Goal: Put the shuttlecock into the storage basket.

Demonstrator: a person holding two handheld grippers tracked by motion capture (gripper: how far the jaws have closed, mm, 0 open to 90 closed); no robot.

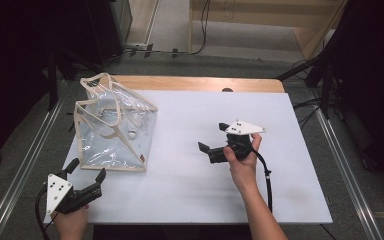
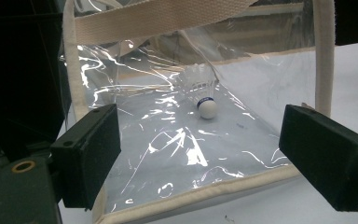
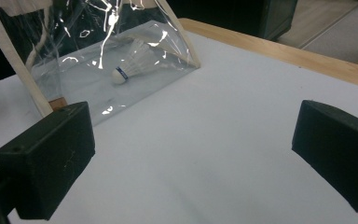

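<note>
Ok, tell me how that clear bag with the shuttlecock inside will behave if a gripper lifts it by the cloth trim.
The clear bag will probably sag and crumple: its plastic walls are creased and glinting. It is likely light, holding one shuttlecock. That shuttlecock lies loose, so it may slide or roll as the bag tilts.

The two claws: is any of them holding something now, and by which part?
Nothing is held. The left claw is open in front of the clear tote bag, apart from it; the right claw is open over the bare table.

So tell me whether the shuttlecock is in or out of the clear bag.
In: the shuttlecock lies behind the clear bag's plastic wall, on its floor.
</note>
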